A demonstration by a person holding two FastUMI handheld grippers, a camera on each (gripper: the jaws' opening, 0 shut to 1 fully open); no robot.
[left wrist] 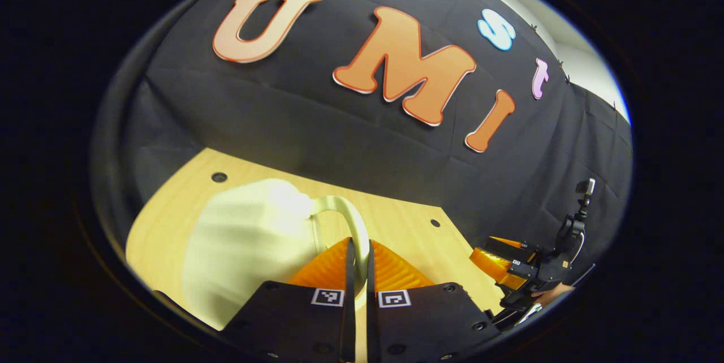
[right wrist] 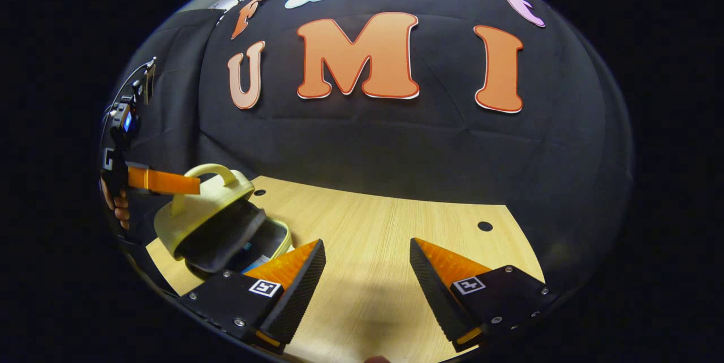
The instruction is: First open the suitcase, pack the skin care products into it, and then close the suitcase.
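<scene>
A small pale yellow suitcase (right wrist: 226,221) sits on the wooden table at the left of the right gripper view. Its lid (right wrist: 198,207) is tilted up and partly open over a dark lining. My left gripper (left wrist: 359,253) is shut on the lid's curved handle (left wrist: 346,211), with the lid (left wrist: 243,250) blurred to the left of it. In the right gripper view the left gripper (right wrist: 189,184) reaches the handle (right wrist: 212,169) from the left. My right gripper (right wrist: 367,272) stands open over bare table, right of the suitcase. Something blue and white (right wrist: 250,264) shows inside the case.
The light wooden table (right wrist: 373,221) has small round holes (right wrist: 485,226) near its back edge. Black cloth walls stand behind and on both sides. A hand (right wrist: 116,204) holds the left gripper. My right gripper (left wrist: 523,272) sits at the table's right edge in the left gripper view.
</scene>
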